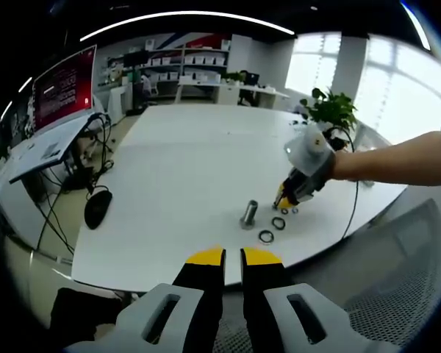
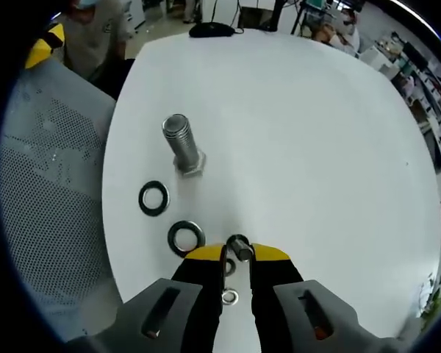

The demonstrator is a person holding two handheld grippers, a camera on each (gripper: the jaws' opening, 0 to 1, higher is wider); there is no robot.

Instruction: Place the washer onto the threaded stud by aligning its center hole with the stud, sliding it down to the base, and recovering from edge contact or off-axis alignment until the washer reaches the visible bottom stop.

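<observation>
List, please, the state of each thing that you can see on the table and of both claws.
Threaded stud: standing upright on its hex base, no washer on it.
Large washers: two, flat on the table, apart.
Small washer: flat, under the right claw.
Right claw: low over the table, a small metal piece at its tips.
Left claw: nearly shut, empty.

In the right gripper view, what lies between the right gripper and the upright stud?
One large washer lies on the table between the right gripper and the stud; another washer sits off to the side.

Silver stud (image 2: 182, 144), dark washers (image 2: 153, 198), white table (image 2: 309, 132).
</observation>
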